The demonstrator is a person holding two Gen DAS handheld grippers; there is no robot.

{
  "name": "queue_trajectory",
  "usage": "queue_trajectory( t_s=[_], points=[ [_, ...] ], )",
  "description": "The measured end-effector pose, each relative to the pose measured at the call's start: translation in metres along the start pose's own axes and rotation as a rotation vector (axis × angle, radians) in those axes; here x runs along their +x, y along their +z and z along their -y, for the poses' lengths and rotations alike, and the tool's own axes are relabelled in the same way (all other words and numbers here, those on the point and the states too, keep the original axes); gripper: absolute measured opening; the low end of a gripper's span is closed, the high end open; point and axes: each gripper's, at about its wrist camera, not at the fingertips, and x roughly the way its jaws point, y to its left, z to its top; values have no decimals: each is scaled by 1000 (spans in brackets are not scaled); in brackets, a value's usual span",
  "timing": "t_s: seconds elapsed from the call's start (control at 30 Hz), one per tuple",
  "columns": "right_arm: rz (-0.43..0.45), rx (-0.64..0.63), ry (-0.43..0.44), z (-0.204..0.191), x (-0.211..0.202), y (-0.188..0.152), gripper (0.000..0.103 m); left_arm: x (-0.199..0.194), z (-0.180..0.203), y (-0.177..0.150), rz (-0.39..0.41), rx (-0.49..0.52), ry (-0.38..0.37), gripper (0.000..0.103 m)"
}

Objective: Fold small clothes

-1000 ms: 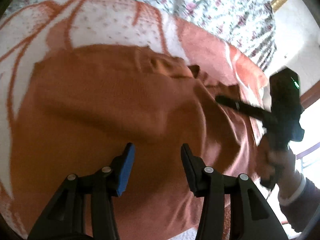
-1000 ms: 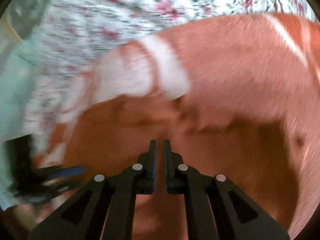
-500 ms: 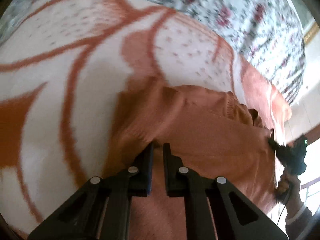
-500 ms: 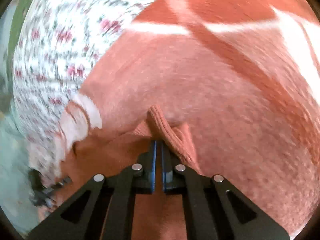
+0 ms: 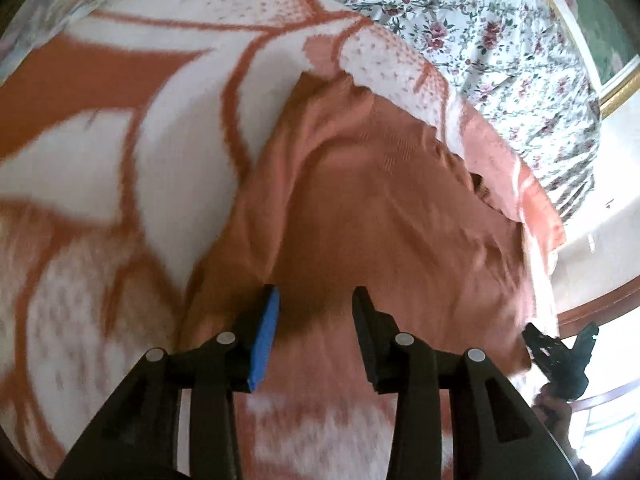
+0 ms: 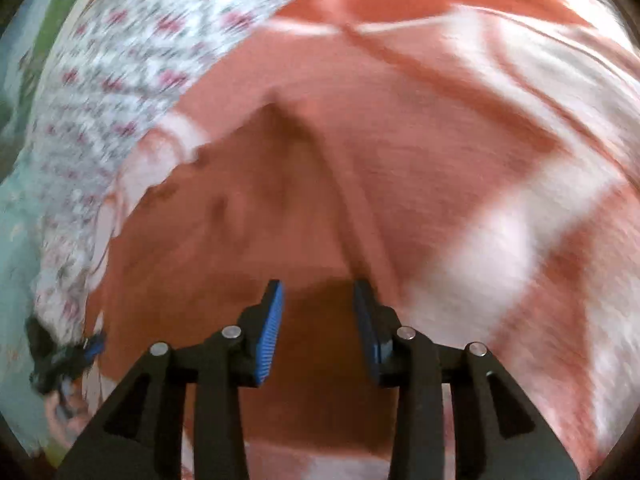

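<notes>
A small orange knit garment (image 5: 380, 216) lies on an orange-and-white patterned blanket (image 5: 120, 128). My left gripper (image 5: 316, 320) is open and empty, just above the garment's near edge. In the right wrist view the garment (image 6: 248, 248) lies spread with a ridge running from its far corner toward me. My right gripper (image 6: 318, 312) is open and empty over its near part. Each gripper shows small at the edge of the other's view: the right one (image 5: 560, 356), the left one (image 6: 64, 356).
The blanket (image 6: 500, 184) lies on a floral bedsheet (image 5: 480, 28), also seen in the right wrist view (image 6: 120, 80). A gold-framed edge (image 5: 616, 84) and a wooden rail (image 5: 600, 308) stand beyond the bed's right side.
Both grippers were shut on the garment half a second ago and have opened and let it go. The garment now lies folded over itself on the blanket.
</notes>
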Motion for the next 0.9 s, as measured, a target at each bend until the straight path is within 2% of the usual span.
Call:
queue_trajectory(
  t_s=[0.07, 0.13, 0.2, 0.3, 0.4, 0.53, 0.67, 0.77, 0.9],
  points=[
    [23, 39, -83, 8, -13, -3, 38, -13, 1, -18, 2, 5, 6, 47],
    [47, 81, -63, 17, -33, -9, 39, -23, 3, -35, -6, 10, -13, 51],
    [66, 75, -42, 10, -48, -17, 39, -30, 3, -53, -23, 7, -36, 57],
    [76, 27, 1, -15, -64, -33, 41, -30, 5, -75, -64, 12, -86, 61],
    [48, 11, 42, -39, -67, -52, 45, -26, 7, -93, -96, 25, -109, 62],
    [-14, -38, 80, -68, -67, -81, 46, -24, 9, -102, -112, 7, -129, 62],
    [-62, -118, 113, -95, -61, -102, 54, -23, 11, -100, -97, -14, -99, 69],
    [-104, -174, 135, -111, -48, -105, 54, -18, 8, -93, -83, -42, -71, 70],
    [-151, -202, 164, -117, -40, -103, 54, -4, -2, -82, -49, -141, -64, 72]
  ],
)
